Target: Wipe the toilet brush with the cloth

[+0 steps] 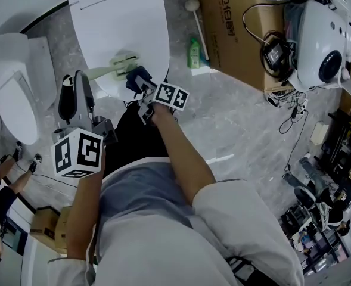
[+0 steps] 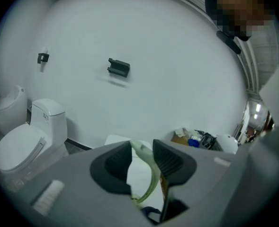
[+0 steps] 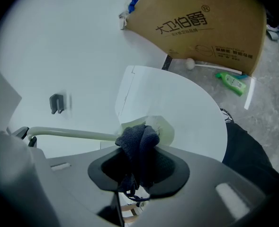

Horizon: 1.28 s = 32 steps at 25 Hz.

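1. We see the left gripper (image 2: 141, 157) with its fingers nearly closed, pinching the pale green handle of the toilet brush (image 1: 106, 70). The right gripper (image 3: 139, 167) has its fingers clamped on a bunched dark cloth (image 3: 138, 143).
2. The brush hangs over a white toilet lid (image 1: 121, 16), with its head by the lid's edge nearest us. We can't tell whether the head touches the lid. The cloth sits right against the head end.
3. We judge the step in hand to be wiping near the head. To do it well, we'd grip the handle firmly so it doesn't twist and press the cloth wad on. We'd stroke along the handle and roll the brush to reach every side, with only cloth meeting the brush, not the fingers.
4. The long axis is roughly level and runs from the left gripper across to the right one. The head points to our right, and the handle end sits in the left fingers.
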Each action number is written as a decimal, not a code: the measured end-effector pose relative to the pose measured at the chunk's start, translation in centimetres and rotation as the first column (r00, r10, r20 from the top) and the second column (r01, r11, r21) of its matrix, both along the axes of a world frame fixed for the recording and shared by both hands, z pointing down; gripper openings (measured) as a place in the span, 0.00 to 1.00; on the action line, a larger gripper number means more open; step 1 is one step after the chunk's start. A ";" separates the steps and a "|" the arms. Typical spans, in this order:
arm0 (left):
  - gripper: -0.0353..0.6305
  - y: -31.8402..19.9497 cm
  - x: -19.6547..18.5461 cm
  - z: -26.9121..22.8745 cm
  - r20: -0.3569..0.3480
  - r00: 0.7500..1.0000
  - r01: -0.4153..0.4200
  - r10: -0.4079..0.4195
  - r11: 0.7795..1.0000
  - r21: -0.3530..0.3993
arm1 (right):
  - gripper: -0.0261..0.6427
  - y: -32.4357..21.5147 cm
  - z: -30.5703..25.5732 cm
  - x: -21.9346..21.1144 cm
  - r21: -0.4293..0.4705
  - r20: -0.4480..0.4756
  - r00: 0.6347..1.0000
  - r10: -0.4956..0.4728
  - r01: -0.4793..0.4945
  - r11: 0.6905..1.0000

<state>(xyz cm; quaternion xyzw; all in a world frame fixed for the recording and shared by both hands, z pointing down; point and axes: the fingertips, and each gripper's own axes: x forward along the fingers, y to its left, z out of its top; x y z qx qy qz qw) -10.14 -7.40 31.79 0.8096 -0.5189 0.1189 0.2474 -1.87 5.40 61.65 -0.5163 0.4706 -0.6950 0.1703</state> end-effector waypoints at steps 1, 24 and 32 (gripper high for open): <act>0.05 0.0 0.0 0.0 0.000 1.000 0.001 -0.001 1.000 -0.001 | 0.20 0.0 0.1 0.0 -0.003 0.000 1.000 0.004 -0.004 1.000; 0.05 -0.6 -0.2 0.3 0.006 1.000 0.000 0.000 1.000 -0.017 | 0.19 -0.2 2.2 0.9 -0.027 -0.205 0.978 -0.032 0.027 0.999; 0.05 -0.7 -0.1 0.4 0.009 1.000 0.005 -0.005 1.000 -0.019 | 0.19 -0.3 2.8 1.1 -0.023 -0.259 0.965 -0.044 0.039 0.999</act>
